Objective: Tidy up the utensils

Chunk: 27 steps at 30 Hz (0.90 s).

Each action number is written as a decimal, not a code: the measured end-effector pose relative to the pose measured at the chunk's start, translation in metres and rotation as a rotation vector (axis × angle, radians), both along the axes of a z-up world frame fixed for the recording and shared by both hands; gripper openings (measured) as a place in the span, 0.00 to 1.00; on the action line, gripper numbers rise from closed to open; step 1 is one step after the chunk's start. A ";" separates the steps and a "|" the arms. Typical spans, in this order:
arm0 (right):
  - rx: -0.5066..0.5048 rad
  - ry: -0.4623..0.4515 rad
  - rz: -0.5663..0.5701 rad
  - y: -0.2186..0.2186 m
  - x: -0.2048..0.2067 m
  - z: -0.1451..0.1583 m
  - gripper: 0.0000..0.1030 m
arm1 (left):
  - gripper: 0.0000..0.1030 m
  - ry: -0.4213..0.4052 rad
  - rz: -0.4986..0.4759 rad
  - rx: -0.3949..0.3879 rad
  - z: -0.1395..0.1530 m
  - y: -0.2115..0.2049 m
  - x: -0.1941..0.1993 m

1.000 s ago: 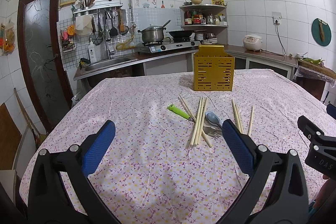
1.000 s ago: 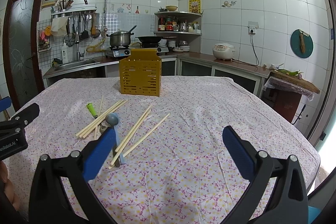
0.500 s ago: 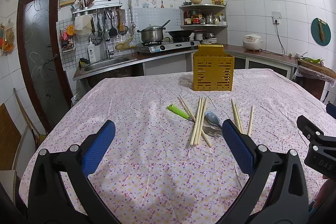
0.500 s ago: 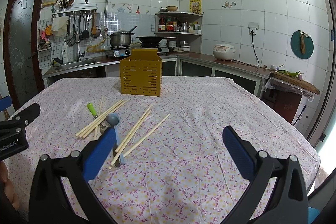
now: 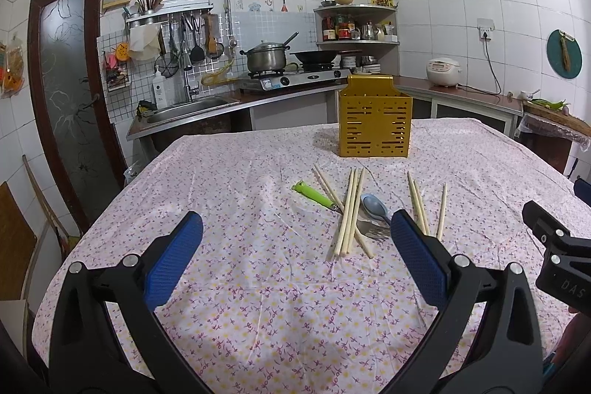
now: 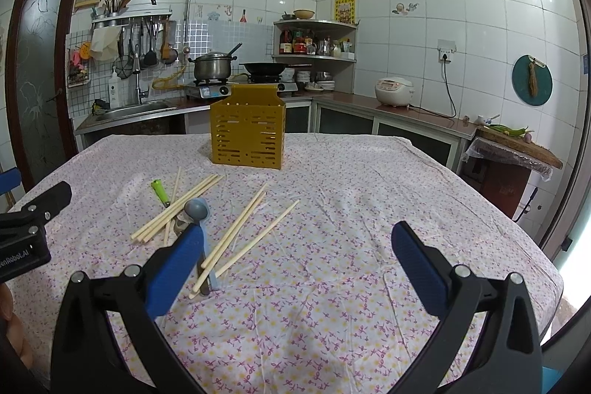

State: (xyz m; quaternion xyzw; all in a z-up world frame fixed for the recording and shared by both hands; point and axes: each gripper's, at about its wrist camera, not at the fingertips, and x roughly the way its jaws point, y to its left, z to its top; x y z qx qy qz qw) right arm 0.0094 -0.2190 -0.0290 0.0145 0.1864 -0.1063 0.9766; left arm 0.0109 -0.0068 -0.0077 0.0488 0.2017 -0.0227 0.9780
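Nothing has shifted in the last second: we hold both grippers where they were, so, as we judge it, the sorting has not begun and every utensil still waits for a first pick.

Nearest us, the left gripper (image 5: 295, 257) hangs over the near edge of the tabletop (image 5: 258, 312) with its blue pads spread wide and nothing between them; the right gripper (image 6: 295, 268) is likewise spread and carries nothing, its left pad in front of the utensil heap.

Toward the middle of the tabletop lie the chopsticks (image 5: 351, 209) in a loose bundle, crossing a green-handled tool (image 5: 314, 194), a blue spoon (image 5: 373, 204) and a fork (image 5: 373, 231); 3 more chopsticks (image 6: 251, 224) lie just to the right. Beyond, near the far edge, stands the yellow slotted holder (image 6: 247, 132), upright.

The surface is a flowered cloth with soft creases. Behind it we see a tiled kitchen: sink (image 5: 188, 108), pot (image 5: 266, 56) on the stove, rice cooker (image 6: 393, 91).
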 end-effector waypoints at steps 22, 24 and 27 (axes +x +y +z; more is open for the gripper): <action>-0.014 0.396 0.073 -0.028 0.142 -0.001 0.96 | 0.95 0.281 -0.089 -0.071 0.009 0.000 0.123; -0.029 0.409 0.071 -0.029 0.151 -0.006 0.96 | 0.95 0.284 -0.068 -0.048 0.006 -0.003 0.134; -0.035 0.434 0.045 -0.031 0.162 -0.012 0.96 | 0.95 0.316 -0.059 -0.030 -0.002 -0.007 0.147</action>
